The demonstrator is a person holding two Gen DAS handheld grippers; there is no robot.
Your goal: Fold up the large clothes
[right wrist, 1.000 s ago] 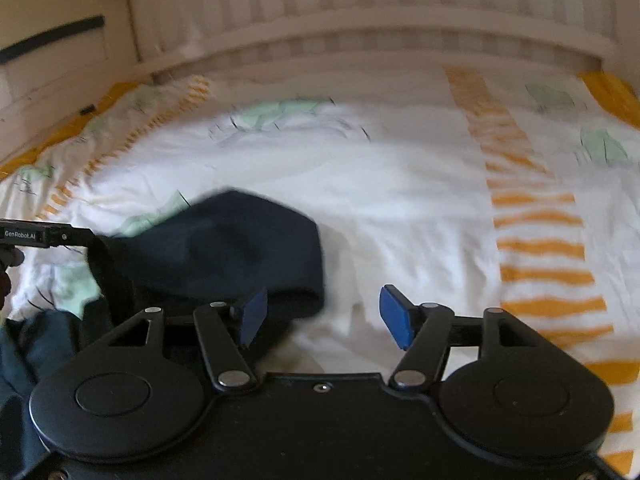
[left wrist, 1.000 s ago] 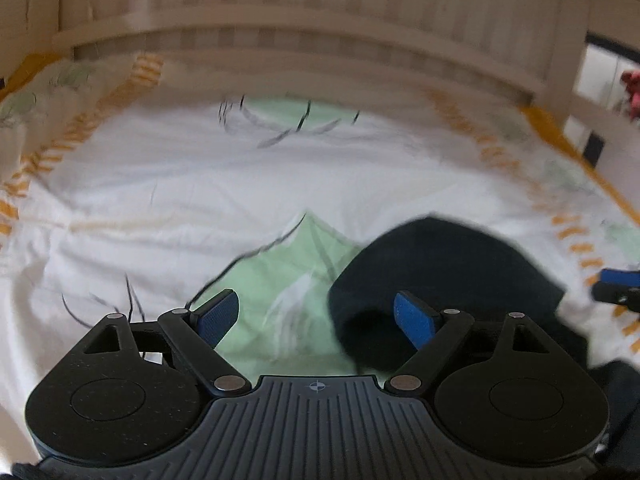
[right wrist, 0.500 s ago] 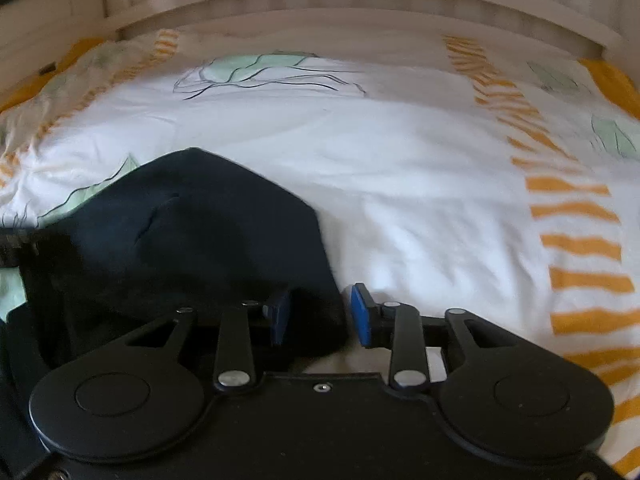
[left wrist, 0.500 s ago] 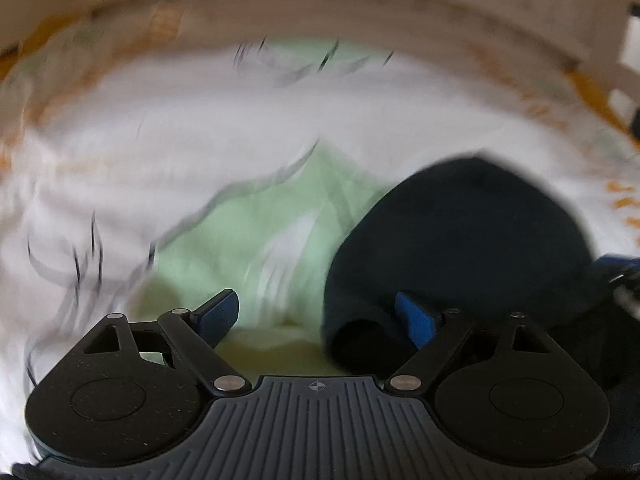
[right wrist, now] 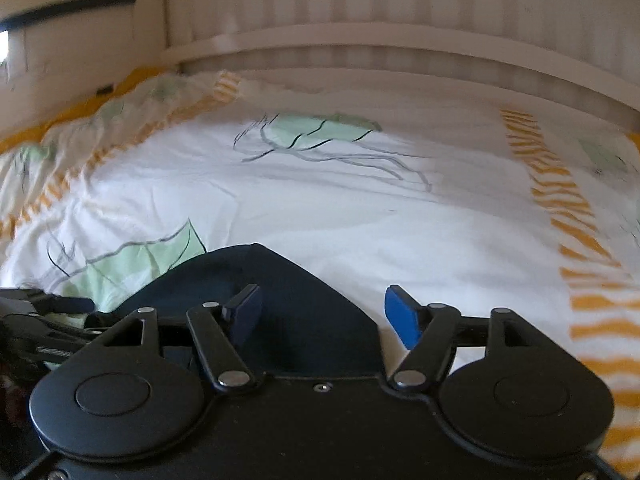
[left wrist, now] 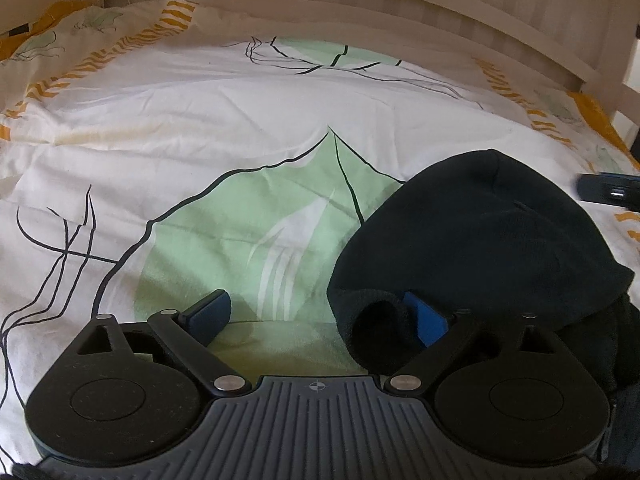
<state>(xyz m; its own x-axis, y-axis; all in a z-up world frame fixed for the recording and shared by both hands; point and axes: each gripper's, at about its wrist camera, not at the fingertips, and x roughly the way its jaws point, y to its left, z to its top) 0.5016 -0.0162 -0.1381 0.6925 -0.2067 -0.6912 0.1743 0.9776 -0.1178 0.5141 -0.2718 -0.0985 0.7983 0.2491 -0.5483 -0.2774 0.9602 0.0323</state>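
garment: dark navy garment [left wrist: 476,236], looks like a sweater or hoodie, lying bunched on the bed, near edge, right half of the left wrist view; a rolled cuff end [left wrist: 376,320] points toward the camera
garment, other view: same dark cloth [right wrist: 288,280] sits low centre-left, a folded point of it aimed at the headboard
left gripper: left gripper [left wrist: 320,314] spread really wide, jaws have just been opening more; the cuff lies between them beside the right blue pad [left wrist: 424,320], but nothing is pinched, can't tell if that pad touches the cloth
right gripper: right gripper [right wrist: 322,312] about half open, jaws just opened again; the garment's right edge lies between the pads, not clamped
bedding: white duvet [left wrist: 200,120] with big green leaf prints [left wrist: 248,236] and orange striped bands [right wrist: 560,200], a bit wrinkled
headboard: pale slatted wooden headboard [right wrist: 400,44] along the far side
extra: the other gripper's tip [left wrist: 608,190] pokes in at the right edge of the left wrist view
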